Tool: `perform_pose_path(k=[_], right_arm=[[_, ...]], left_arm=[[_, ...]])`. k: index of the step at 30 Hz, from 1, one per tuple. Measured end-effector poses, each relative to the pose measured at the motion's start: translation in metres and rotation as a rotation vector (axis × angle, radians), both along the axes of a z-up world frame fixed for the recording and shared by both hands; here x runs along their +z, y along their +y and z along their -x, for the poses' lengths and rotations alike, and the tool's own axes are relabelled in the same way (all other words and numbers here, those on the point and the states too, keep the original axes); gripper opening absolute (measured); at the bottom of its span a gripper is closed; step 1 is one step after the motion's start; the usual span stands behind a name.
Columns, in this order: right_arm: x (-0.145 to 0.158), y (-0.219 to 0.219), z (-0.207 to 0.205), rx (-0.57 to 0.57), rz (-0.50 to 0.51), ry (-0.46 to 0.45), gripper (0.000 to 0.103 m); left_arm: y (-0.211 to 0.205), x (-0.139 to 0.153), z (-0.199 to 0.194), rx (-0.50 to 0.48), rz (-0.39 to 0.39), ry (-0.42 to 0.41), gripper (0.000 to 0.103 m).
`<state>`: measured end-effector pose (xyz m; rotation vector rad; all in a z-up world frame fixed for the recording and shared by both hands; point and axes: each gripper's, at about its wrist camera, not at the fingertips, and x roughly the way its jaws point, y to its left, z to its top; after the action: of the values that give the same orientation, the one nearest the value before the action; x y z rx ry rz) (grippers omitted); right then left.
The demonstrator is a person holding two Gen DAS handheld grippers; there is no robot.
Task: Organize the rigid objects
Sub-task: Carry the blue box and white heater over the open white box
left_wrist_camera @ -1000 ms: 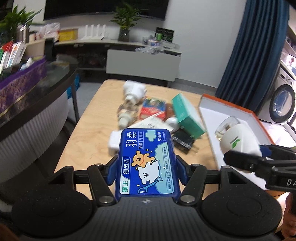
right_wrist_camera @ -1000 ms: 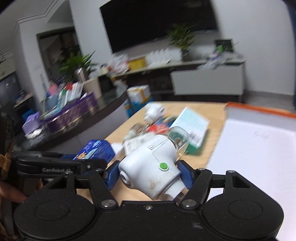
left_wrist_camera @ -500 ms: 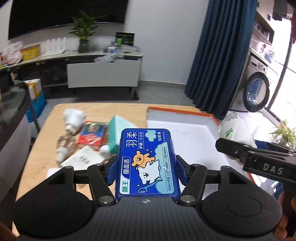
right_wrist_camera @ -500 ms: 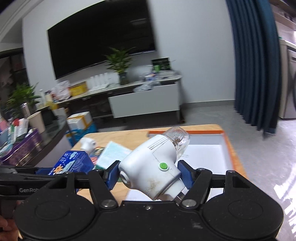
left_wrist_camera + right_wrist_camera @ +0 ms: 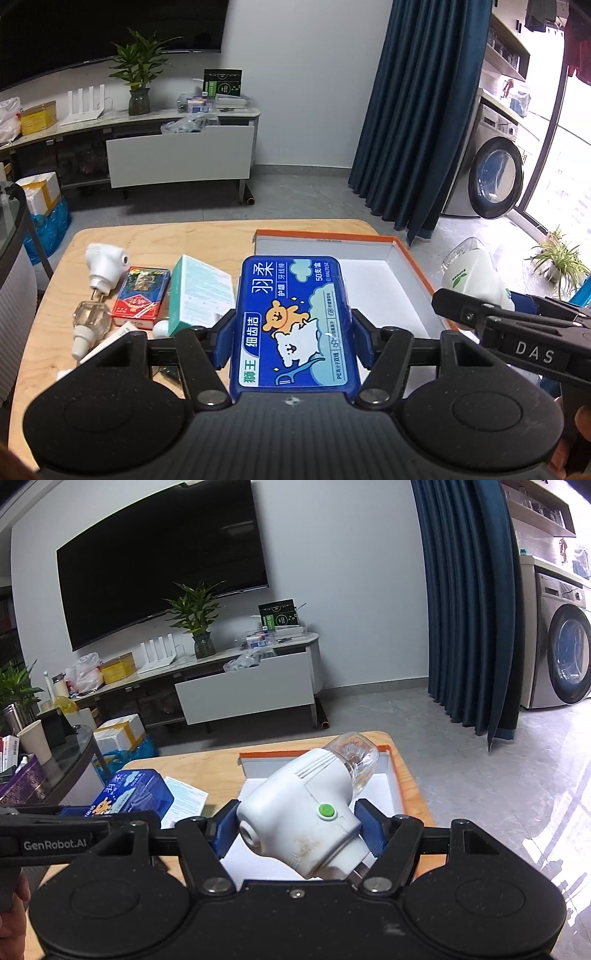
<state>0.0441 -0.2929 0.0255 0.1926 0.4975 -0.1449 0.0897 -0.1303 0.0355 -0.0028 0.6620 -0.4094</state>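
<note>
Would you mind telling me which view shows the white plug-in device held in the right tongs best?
The right wrist view: the white plug-in device fills the centre, showing its green button, vents and clear bottle, clamped in the right tongs. The left wrist view shows only part of it at the right edge, behind the tong's black frame.

The left gripper [image 5: 291, 328], black with blue-padded fingers [image 5: 225, 341], is clamped from both sides on a flat blue plastic floss-pick box [image 5: 293, 325], held level and pointing forward. The right gripper [image 5: 299, 827], of the same black build, has its blue-padded fingers [image 5: 369, 825] pressed against the sides of a white plastic plug-in vaporizer with a clear bottle [image 5: 306, 816], tilted up and to the right. The two grippers are side by side, each showing at the edge of the other's view. A bare hand [image 5: 11, 904] grips the left handle.
</note>
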Motion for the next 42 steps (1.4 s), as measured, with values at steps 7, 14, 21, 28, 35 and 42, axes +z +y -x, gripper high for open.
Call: perform_pose_path(k=[7,14,21,28,35,42], right_arm=[[-0.007,-0.005,-0.001,-0.018,-0.002,0.025,0.080],[-0.009,-0.008,0.002,-0.032,0.009,0.038,0.080],[-0.008,-0.012,0.000,-0.043,0.005,0.039,0.080],[-0.008,-0.017,-0.002,-0.053,0.007,0.039,0.080],[-0.006,-0.023,-0.007,-0.057,0.006,0.039,0.080],[-0.004,-0.025,-0.012,-0.054,0.013,0.032,0.080]], left_arm=[[-0.009,-0.005,-0.003,-0.013,0.009,0.022,0.063],[-0.016,-0.007,-0.006,-0.020,0.009,0.033,0.063],[-0.023,-0.007,-0.006,-0.029,-0.001,0.034,0.063],[-0.031,-0.007,-0.009,-0.042,-0.011,0.027,0.063],[-0.038,-0.007,-0.013,-0.056,-0.019,0.026,0.063],[-0.042,-0.004,-0.019,-0.063,-0.021,0.019,0.063]])
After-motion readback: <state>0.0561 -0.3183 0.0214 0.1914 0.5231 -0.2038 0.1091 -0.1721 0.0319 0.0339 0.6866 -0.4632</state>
